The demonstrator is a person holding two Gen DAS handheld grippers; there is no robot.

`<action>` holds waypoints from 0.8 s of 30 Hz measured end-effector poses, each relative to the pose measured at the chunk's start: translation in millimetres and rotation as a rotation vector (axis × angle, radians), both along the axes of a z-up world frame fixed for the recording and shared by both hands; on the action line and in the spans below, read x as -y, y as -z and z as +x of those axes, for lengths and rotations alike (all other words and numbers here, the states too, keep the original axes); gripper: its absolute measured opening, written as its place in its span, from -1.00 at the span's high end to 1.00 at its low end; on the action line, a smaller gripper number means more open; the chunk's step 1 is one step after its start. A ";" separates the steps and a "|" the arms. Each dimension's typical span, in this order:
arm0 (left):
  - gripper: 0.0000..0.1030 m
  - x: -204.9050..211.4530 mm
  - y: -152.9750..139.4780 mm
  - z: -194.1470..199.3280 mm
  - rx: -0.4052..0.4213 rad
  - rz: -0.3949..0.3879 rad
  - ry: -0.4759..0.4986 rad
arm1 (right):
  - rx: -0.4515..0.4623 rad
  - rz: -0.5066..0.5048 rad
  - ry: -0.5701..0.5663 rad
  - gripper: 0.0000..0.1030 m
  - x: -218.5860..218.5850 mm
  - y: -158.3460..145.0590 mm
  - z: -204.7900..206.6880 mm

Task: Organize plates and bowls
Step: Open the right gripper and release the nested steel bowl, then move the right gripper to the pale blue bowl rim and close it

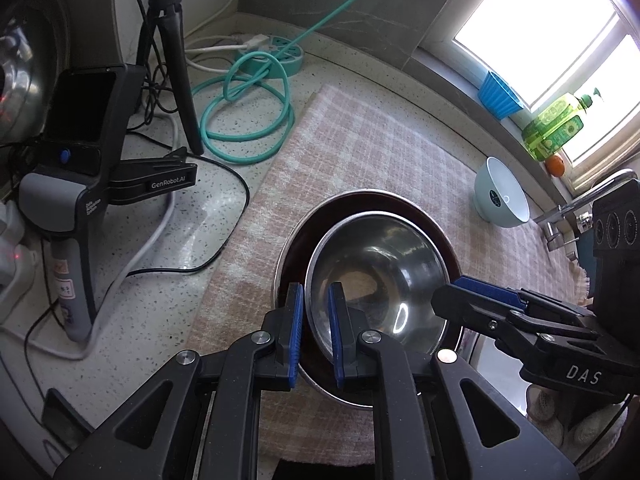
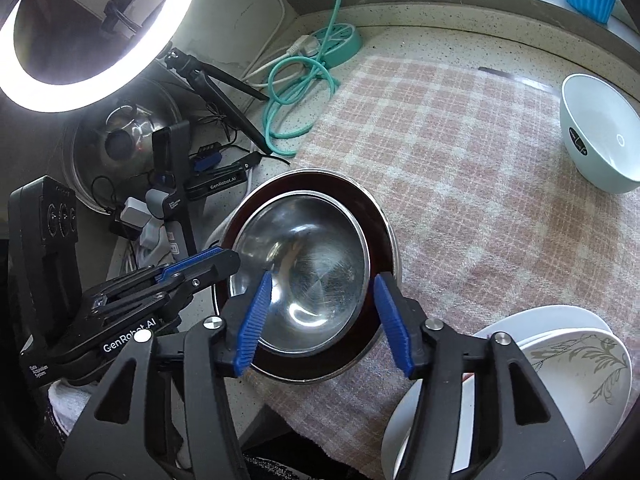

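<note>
A small steel bowl [image 1: 380, 280] [image 2: 308, 264] sits nested inside a larger steel-rimmed bowl with a dark inside [image 1: 360, 200] [image 2: 376, 216], on a pink checked cloth [image 1: 360, 140] [image 2: 460, 160]. My left gripper [image 1: 316, 328] [image 2: 234, 260] straddles the small bowl's near-left rim, its jaws narrow with a slit of gap beside the rim. My right gripper [image 2: 324, 320] stands open, one pad inside the small bowl and one outside over the dark band. Its fingers [image 1: 472, 300] reach in from the right. A pale bowl [image 1: 502, 196] [image 2: 600, 136] stands apart at the far right. White plates [image 2: 560, 360] are stacked near right.
A tripod [image 1: 176, 60], a teal cable coil [image 1: 248, 120] and a power strip [image 1: 276, 56] lie on the speckled counter behind the cloth. A lit ring light [image 2: 100, 32] and a pot lid [image 2: 120, 140] are at the left. On the sill stand a blue cup [image 1: 498, 94] and a green bottle [image 1: 556, 128].
</note>
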State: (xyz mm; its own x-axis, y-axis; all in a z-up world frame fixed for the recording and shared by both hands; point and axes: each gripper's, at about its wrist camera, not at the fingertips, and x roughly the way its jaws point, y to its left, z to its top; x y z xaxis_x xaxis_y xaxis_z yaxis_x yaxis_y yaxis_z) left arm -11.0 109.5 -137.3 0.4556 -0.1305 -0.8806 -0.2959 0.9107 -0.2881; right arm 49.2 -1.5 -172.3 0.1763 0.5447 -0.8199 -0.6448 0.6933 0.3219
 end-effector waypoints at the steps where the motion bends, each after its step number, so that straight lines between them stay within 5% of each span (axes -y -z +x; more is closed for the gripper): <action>1: 0.59 0.4 -1.2 -0.1 0.000 0.007 0.001 | 0.008 0.004 -0.003 -0.20 0.4 -2.5 -1.3; 5: 0.39 5.6 -10.4 -1.9 0.020 0.063 0.008 | 0.019 0.022 -0.018 -0.34 4.3 -12.2 -5.4; 7: 0.08 8.1 -14.9 -2.3 0.031 0.077 0.016 | 0.043 0.021 -0.009 -0.46 9.5 -17.7 -7.1; 14: -0.09 14.8 -28.7 0.9 0.055 0.076 0.034 | 0.095 0.021 0.053 -0.70 38.3 -36.4 0.7; 20: -0.37 35.3 -45.7 7.1 0.103 0.139 0.079 | 0.129 0.031 0.129 -0.77 71.6 -53.3 16.0; 24: -0.38 49.4 -53.1 17.5 0.125 0.147 0.127 | 0.147 0.038 0.184 -0.79 98.4 -64.0 28.3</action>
